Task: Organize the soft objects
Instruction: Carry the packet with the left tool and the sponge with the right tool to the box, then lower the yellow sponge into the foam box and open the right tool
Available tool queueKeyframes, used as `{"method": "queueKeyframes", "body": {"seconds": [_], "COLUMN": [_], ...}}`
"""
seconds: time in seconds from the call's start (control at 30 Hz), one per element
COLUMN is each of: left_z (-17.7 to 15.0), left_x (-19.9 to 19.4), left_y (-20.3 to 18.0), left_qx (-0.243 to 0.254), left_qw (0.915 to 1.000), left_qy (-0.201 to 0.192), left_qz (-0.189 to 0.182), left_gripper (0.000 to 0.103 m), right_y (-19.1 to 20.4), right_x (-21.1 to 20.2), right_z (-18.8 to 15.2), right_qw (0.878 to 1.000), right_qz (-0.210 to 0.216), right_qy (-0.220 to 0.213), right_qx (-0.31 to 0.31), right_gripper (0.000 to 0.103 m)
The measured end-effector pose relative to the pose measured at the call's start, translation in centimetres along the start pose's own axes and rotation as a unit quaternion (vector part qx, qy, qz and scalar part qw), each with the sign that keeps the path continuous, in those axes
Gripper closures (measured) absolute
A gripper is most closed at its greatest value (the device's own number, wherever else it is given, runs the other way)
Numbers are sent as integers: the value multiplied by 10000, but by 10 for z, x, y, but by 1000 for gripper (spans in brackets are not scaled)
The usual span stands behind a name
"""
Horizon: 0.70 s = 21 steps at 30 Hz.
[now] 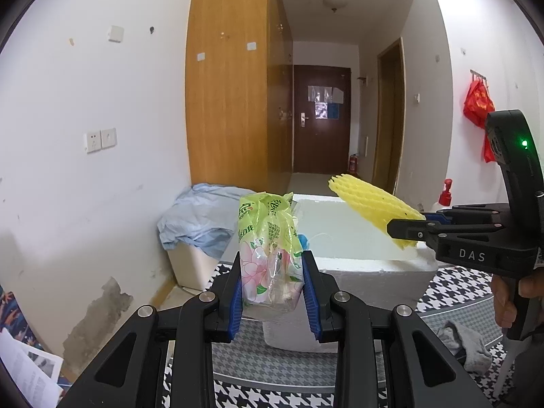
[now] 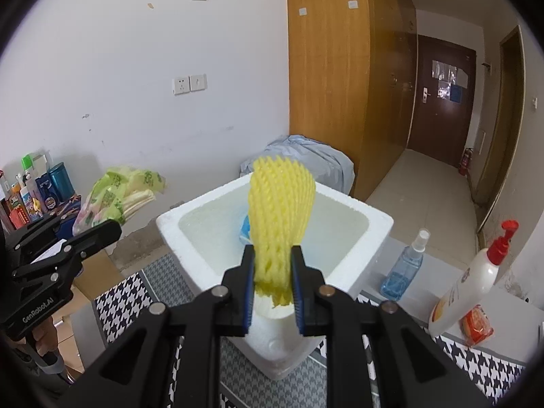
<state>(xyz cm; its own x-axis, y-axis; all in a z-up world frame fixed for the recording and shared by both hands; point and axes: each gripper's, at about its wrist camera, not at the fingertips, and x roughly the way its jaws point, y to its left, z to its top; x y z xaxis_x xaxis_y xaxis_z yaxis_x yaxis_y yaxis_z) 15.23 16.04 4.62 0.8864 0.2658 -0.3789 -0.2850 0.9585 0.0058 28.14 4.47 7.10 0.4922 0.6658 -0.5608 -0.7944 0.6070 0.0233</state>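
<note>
My left gripper (image 1: 272, 278) is shut on a green flowered tissue pack (image 1: 268, 248) and holds it upright in front of the white foam box (image 1: 360, 272). The pack also shows in the right wrist view (image 2: 115, 197), at the left, in the left gripper (image 2: 88, 231). My right gripper (image 2: 272, 282) is shut on a yellow foam net sleeve (image 2: 278, 217), held above the foam box (image 2: 377, 227). In the left wrist view the sleeve (image 1: 370, 204) sticks out of the right gripper (image 1: 408, 229) over the box's right side. Something blue (image 2: 244, 227) lies inside the box.
A houndstooth cloth (image 2: 125, 306) covers the table. A blue spray bottle (image 2: 404, 265), a white pump bottle (image 2: 469, 282) and an orange packet (image 2: 477, 326) stand right of the box. A grey sock (image 1: 465, 343) lies on the cloth. Bottles (image 2: 37, 193) stand at far left. Pale blue cloth (image 1: 204, 217) lies behind.
</note>
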Motion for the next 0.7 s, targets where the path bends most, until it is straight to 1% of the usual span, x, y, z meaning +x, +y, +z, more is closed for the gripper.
{"method": "queueKeyframes", "body": {"seconds": [0.27,0.53,0.57,0.6,0.63,0.67,0.7], "left_z": [-1,-1,-1,-1,-1,0,0], "left_x": [4,0,0,0,0,-1,-2], "left_y": [6,7,8,8,8,9,9], "left_qx": [-49,-41,-44,-41,-37,-49,-55], "left_qw": [9999,9999,9999,9999,9999,9999,9999], "left_qy": [43,7,14,15,14,3,-3], "left_qz": [128,117,118,125,129,120,114], "left_gripper": [71,71,71,71,71,71,71], "right_y": [-2,-3,-3,-2,-2,-1,-1], "right_x": [11,16,16,16,15,15,14], "right_z": [0,1,1,2,3,3,4], "right_qw": [10000,9999,9999,10000,10000,10000,10000], "right_qz": [34,28,37,35,34,32,30], "right_qy": [73,105,94,69,45,29,-9], "right_qx": [-26,-38,-34,-32,-51,-68,-65], "right_gripper": [80,80,78,74,54,28,20]}}
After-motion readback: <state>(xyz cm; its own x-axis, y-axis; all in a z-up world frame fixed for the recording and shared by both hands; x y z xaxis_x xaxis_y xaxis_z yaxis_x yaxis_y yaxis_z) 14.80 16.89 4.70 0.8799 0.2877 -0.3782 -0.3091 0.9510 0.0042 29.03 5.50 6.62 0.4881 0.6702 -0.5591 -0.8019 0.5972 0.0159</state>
